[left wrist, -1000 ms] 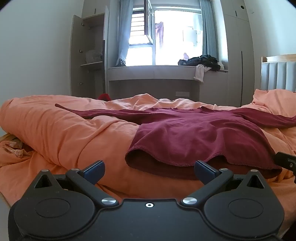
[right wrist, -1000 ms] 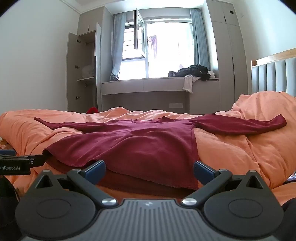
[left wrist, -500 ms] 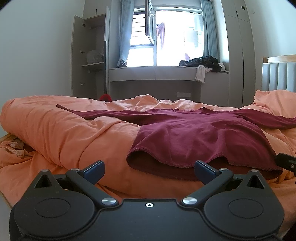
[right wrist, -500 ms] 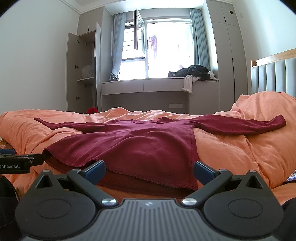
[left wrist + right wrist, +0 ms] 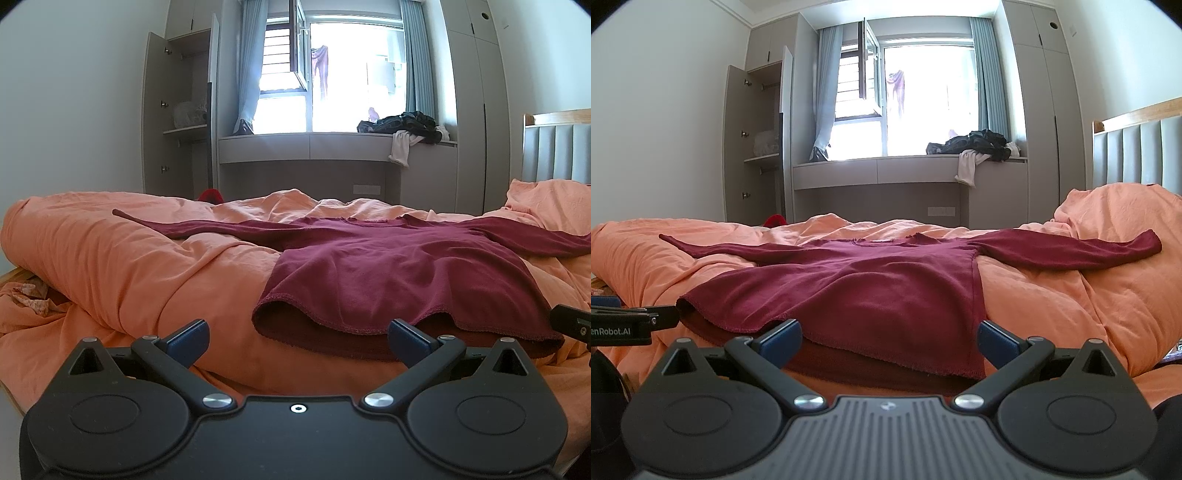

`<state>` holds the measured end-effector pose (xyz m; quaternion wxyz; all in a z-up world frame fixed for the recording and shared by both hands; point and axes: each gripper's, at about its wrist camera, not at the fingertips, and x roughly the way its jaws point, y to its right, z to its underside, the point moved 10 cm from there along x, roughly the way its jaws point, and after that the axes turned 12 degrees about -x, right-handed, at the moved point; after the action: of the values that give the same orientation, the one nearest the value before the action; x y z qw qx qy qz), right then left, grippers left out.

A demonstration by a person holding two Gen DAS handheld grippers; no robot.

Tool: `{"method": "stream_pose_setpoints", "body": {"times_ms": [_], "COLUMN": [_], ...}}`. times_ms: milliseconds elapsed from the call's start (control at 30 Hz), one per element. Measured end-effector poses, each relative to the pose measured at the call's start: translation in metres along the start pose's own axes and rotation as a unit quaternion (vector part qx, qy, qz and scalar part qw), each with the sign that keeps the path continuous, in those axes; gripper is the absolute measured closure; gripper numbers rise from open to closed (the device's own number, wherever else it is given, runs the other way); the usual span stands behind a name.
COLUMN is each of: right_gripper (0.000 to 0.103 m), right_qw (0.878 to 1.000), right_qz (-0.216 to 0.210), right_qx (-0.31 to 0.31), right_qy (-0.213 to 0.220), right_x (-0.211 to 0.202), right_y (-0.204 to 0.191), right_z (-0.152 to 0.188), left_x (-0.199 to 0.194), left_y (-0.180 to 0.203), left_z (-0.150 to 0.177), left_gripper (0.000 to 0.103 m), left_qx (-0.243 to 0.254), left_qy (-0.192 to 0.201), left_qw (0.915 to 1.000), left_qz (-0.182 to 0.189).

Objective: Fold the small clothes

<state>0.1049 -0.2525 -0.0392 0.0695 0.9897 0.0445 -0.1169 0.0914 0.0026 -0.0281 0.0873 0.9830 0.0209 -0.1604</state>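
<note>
Slightly nearer: soft maroon sweater (image 5: 399, 273)

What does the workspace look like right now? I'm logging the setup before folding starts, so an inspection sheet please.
Surface: orange duvet, rumpled, covering the bed.
Job's things: maroon long-sleeved top spread flat, sleeves out, hem nearest the grippers.
Clutter: patterned cloth at the bed's left edge.
Grippers: left gripper and right gripper both open, holding nothing, just short of the hem.
Cables: nothing seen.
Surroundings: dark clothes pile on the window ledge; open wardrobe; padded headboard.
</note>
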Motion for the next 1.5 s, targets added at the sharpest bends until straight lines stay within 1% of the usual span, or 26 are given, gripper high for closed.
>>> {"method": "stream_pose_setpoints", "body": {"times_ms": [867, 1100, 1333, 1500], "right_gripper": [0.000, 0.000, 0.000, 0.000], "right_qw": [1.000, 1.000, 1.000, 0.999], "right_qz": [0.001, 0.003, 0.011, 0.003], "right_qx": [0.001, 0.002, 0.014, 0.029], "right_qy": [0.000, -0.001, -0.011, -0.022], "right_x": [-0.001, 0.000, 0.007, 0.016], "right_y": [0.000, 0.002, 0.007, 0.015], "right_z": [0.000, 0.000, 0.000, -0.001], "left_x": [0.000, 0.002, 0.013, 0.026], "left_y": [0.000, 0.002, 0.012, 0.026], "left_z": [0.000, -0.003, -0.004, -0.009], "left_gripper": [0.000, 0.000, 0.000, 0.000], "left_qx": [0.001, 0.003, 0.013, 0.025], "left_qy": [0.001, -0.006, -0.015, -0.026], "left_qw": [1.0000, 1.0000, 0.9998, 0.9992], "left_qz": [0.000, -0.001, 0.007, 0.016]}}
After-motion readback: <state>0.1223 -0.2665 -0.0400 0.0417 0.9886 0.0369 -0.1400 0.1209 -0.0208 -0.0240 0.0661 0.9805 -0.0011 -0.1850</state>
